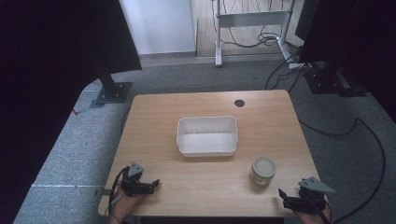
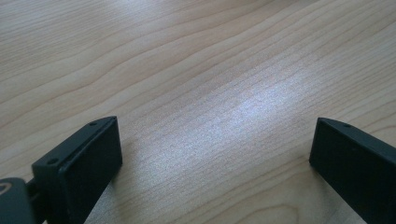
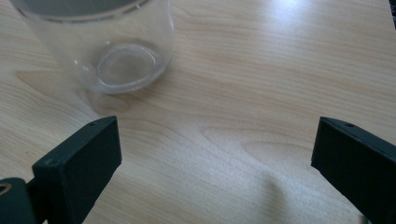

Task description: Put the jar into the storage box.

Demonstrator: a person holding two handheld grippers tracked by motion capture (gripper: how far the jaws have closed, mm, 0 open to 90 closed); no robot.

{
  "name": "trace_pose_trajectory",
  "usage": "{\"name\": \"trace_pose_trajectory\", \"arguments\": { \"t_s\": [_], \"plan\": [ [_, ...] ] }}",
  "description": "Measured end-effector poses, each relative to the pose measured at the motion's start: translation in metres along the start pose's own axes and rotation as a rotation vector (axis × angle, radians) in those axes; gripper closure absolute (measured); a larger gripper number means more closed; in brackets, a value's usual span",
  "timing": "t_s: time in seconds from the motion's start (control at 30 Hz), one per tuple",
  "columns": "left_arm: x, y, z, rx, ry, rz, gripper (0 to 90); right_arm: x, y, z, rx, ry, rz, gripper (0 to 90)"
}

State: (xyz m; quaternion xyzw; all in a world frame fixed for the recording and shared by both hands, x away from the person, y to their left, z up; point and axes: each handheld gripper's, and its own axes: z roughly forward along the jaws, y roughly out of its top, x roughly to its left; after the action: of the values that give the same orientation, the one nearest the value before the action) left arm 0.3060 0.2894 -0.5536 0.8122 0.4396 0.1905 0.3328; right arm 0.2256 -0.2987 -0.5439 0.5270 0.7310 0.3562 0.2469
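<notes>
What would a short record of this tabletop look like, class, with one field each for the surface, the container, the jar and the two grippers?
surface: wooden table with a dark round hole near its far edge
container: white tub, empty, mid-table
jar: clear glass jar, upright, lid on, near right of the tub
left gripper: open, at near left edge, holding nothing
right gripper: open, at near right corner, short of the jar

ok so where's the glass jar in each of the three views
High view: the glass jar stands on the table's near right part, right of and nearer than the white tub, just ahead of the right gripper.
Left gripper view: bare wood between open jaws; no jar.
Right gripper view: jar at upper left, beyond the open jaws.
Shared landmark: the wooden tabletop.
</notes>
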Motion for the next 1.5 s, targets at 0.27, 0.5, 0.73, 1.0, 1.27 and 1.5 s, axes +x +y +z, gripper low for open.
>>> {"name": "trace_pose_trajectory", "arguments": {
  "t_s": [0.27, 0.5, 0.73, 1.0, 1.27, 1.5],
  "plan": [
    [0.0, 0.0, 0.0, 0.0, 0.0, 0.0, 2.0, 0.003, 0.009, 0.002, -0.019, 0.013, -0.005, 0.5],
    [0.0, 0.0, 0.0, 0.0, 0.0, 0.0, 2.0, 0.006, 0.017, 0.004, -0.03, 0.026, -0.019, 0.5],
    [0.0, 0.0, 0.0, -0.001, 0.0, 0.0, 2.0, 0.009, 0.024, 0.007, -0.038, 0.037, -0.029, 0.0],
    [0.0, 0.0, 0.0, 0.001, 0.001, 0.0, 2.0, 0.015, 0.032, 0.011, -0.046, 0.051, -0.05, 0.0],
    [0.0, 0.0, 0.0, 0.001, 0.001, 0.0, 2.0, 0.022, 0.039, 0.016, -0.045, 0.074, -0.071, 0.0],
    [0.0, 0.0, 0.0, 0.001, 0.001, 0.0, 2.1, 0.028, 0.042, 0.021, -0.05, 0.102, -0.083, 0.0]
  ]
}}
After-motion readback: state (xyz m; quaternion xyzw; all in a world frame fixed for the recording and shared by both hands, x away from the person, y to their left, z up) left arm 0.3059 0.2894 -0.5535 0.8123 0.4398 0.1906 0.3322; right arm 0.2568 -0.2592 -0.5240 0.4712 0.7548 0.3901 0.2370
